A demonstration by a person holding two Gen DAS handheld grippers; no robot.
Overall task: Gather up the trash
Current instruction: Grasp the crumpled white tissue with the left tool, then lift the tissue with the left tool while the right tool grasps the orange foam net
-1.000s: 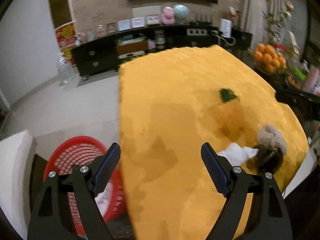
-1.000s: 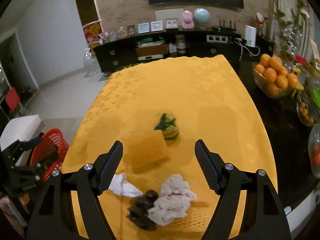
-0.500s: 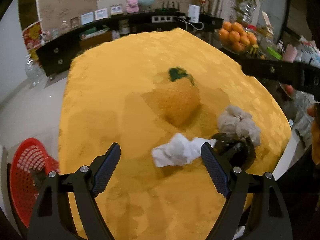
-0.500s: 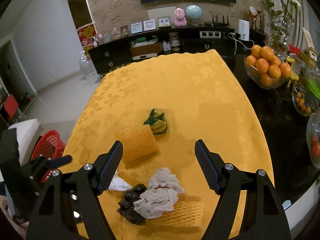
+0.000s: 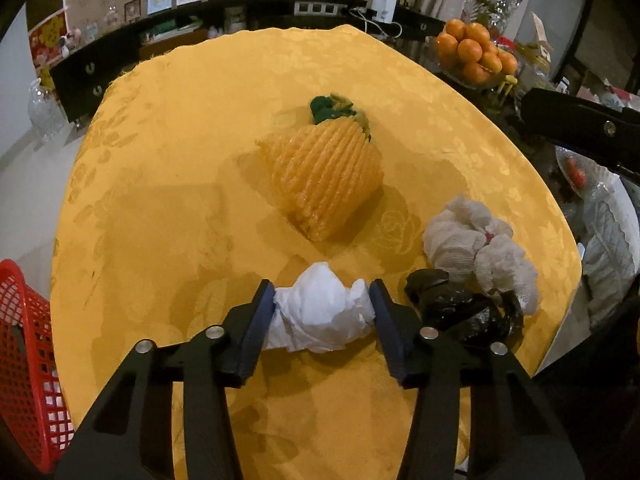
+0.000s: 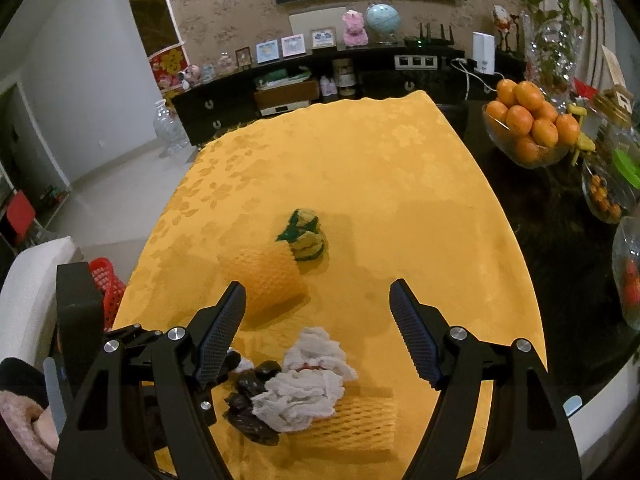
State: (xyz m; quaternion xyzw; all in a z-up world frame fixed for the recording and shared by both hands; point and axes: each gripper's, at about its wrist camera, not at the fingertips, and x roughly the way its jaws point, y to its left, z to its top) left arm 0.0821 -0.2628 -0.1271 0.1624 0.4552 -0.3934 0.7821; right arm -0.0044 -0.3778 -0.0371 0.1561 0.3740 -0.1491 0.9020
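Note:
A crumpled white tissue (image 5: 320, 316) lies on the yellow tablecloth (image 5: 168, 208) between the pads of my left gripper (image 5: 322, 292). Its jaws are closing and both pads touch the tissue's ends. Just right of it sit a black plastic bag (image 5: 460, 312) and a wad of white gauze (image 5: 476, 240). Beyond are an orange foam net (image 5: 324, 176) and a green-and-yellow wrapper (image 5: 332, 106). My right gripper (image 6: 318, 286) hovers open above the gauze (image 6: 308, 388) and black bag (image 6: 248, 412), holding nothing. A second foam net (image 6: 352, 420) lies under the gauze.
A red mesh basket (image 5: 24, 360) stands on the floor off the table's left edge, beside a white chair (image 6: 32, 288). A bowl of oranges (image 6: 528, 128) and glass dishes crowd the dark tabletop on the right. A black sideboard runs along the far wall.
My left gripper swung from the basket side over the table, dropped to the white tissue and closed its jaws around it. The right gripper barely moved.

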